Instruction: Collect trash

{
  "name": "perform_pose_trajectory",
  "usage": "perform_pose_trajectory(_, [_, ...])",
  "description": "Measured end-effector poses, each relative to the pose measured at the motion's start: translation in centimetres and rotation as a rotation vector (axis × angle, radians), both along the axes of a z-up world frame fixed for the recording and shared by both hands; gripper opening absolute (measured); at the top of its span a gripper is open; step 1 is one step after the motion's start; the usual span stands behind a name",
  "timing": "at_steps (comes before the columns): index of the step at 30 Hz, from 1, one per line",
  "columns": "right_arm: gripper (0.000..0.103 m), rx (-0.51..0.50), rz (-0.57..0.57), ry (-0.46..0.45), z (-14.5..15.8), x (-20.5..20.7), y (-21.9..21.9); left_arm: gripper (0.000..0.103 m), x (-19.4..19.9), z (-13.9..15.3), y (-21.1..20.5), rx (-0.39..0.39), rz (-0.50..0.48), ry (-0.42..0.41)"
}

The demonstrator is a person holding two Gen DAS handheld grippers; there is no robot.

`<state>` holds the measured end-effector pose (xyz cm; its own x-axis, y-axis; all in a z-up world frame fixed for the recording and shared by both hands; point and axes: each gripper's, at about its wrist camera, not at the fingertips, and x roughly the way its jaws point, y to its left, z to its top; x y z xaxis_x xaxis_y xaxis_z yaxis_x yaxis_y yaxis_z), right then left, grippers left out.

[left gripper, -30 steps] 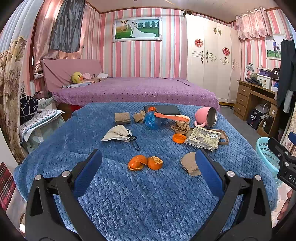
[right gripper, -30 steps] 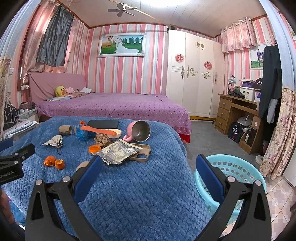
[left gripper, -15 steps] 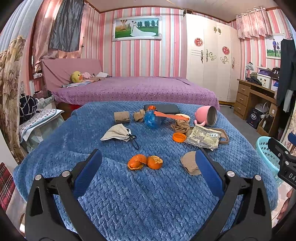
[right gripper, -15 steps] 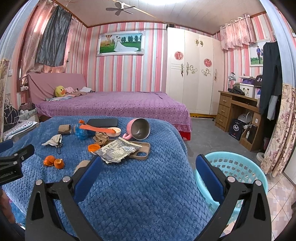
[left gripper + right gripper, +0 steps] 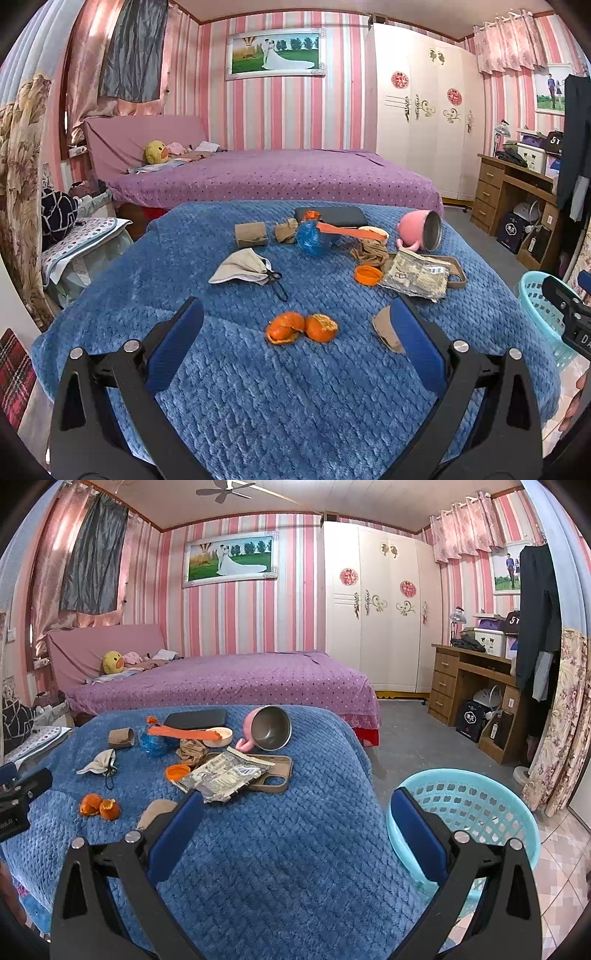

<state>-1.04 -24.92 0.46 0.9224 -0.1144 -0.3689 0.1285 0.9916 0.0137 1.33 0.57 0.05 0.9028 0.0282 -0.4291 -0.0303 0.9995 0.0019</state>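
Trash lies on a blue blanket [image 5: 258,387]: orange peels [image 5: 301,328], a used face mask [image 5: 243,267], a cardboard tube [image 5: 250,234], a crumpled blue bag [image 5: 312,238], an orange cap [image 5: 367,275], a foil wrapper [image 5: 415,275] and a brown paper scrap [image 5: 386,328]. My left gripper [image 5: 295,332] is open and empty, just short of the peels. My right gripper [image 5: 295,816] is open and empty above the blanket's right edge. A light blue basket [image 5: 469,805] stands on the floor to its right.
A pink mug [image 5: 421,229] lies on its side beside a phone case [image 5: 271,771], a small bowl with an orange spoon [image 5: 218,734] and a black tablet [image 5: 330,216]. A purple bed [image 5: 277,177] is behind, a wooden desk [image 5: 472,686] at the right.
Both grippers have edged slightly forward over the blanket. Both stay open and nothing has been picked up.
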Motion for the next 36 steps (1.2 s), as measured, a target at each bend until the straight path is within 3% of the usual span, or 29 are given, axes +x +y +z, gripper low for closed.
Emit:
perform_pose_trajectory(15, [0.099,0.016,0.029,-0.010,3.3,5.3,0.7,0.098,3.9,2.2,4.0,0.016,0.031,-0.001])
perform_pose_trajectory(20, [0.099,0.001,0.039,0.011,1.8,7.4,1.2,0.098,5.1,0.0,5.8,-0.016,0.049,0.061])
perform_pose_trajectory(25, [0.099,-0.033,0.032,0.129,-2.2,8.6,1.5,0.098,5.8,-2.4,6.7,-0.019,0.043,0.110])
perform_pose_trajectory(33, [0.099,-0.043,-0.013,0.142,-2.3,8.6,0.3,0.097,7.9,-5.8,5.8,-0.037,-0.023,0.203])
perform_pose_trajectory(36, [0.099,-0.058,-0.007,0.139,-2.4,8.8,0.5,0.087,9.3,-6.8,4.6,-0.021,-0.054,0.232])
